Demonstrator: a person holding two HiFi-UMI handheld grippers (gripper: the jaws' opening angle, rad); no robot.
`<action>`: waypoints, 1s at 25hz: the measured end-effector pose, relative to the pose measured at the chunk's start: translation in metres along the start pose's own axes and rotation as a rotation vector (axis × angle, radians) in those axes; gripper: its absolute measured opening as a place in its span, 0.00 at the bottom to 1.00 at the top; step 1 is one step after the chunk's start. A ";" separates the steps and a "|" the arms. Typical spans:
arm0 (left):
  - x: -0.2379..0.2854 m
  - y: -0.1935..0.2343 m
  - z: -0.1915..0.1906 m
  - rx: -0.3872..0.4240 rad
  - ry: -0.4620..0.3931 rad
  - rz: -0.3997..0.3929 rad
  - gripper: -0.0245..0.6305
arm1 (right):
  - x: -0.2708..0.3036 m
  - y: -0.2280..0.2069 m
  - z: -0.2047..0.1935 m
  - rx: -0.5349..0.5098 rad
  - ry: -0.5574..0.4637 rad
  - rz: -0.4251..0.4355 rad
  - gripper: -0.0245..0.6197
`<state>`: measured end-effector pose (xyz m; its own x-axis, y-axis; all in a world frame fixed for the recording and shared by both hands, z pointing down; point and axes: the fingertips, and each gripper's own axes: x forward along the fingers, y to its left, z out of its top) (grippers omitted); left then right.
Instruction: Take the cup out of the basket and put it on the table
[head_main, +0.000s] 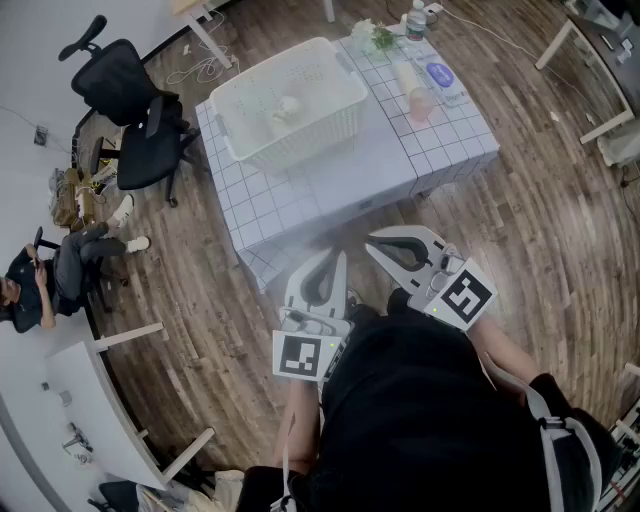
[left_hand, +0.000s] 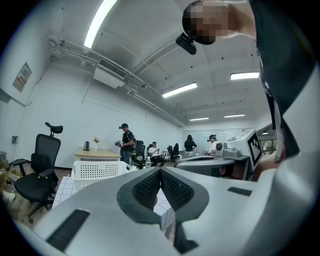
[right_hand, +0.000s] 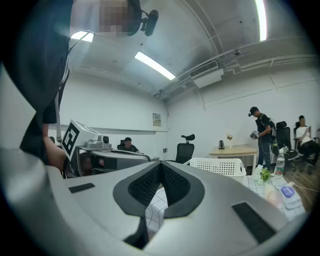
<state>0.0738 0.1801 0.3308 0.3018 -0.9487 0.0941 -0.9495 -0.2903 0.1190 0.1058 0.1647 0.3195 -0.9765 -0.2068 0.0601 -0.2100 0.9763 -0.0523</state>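
Both tools are held level in front of the person's body, short of the table. The left gripper (left_hand: 160, 171) has its ribbed pads pressed together with nothing between them, and the right gripper (right_hand: 160, 165) is likewise closed and empty. So the step in hand is the reach, not yet begun.

Ahead stands the table (head_main: 340, 190) under a checked cloth, and on it the white slatted basket (head_main: 300, 142). The cup (head_main: 287, 108) shows as a small pale shape on the basket floor near the middle. Whether it stands or lies, the head view does not settle.

To do this well, the working jaws should probably part before they cross the rim, then come down from above rather than over the wall. The other gripper could steady the basket, which looks light. The bare cloth on the near side looks the safest landing, well apart from the pink bottle (head_main: 420, 102) and the plant (head_main: 376, 38) at the far end.
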 end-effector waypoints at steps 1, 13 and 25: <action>0.000 0.000 0.000 0.004 -0.001 0.000 0.05 | 0.000 0.000 -0.001 -0.003 0.003 0.000 0.06; 0.001 0.002 -0.002 -0.008 -0.007 0.002 0.05 | 0.003 -0.003 -0.005 0.015 0.004 -0.017 0.06; -0.013 0.012 -0.007 -0.012 0.026 -0.009 0.05 | 0.016 0.009 -0.008 0.002 0.032 -0.029 0.06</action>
<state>0.0586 0.1900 0.3383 0.3124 -0.9425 0.1187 -0.9457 -0.2969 0.1320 0.0892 0.1706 0.3278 -0.9681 -0.2325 0.0934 -0.2380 0.9699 -0.0524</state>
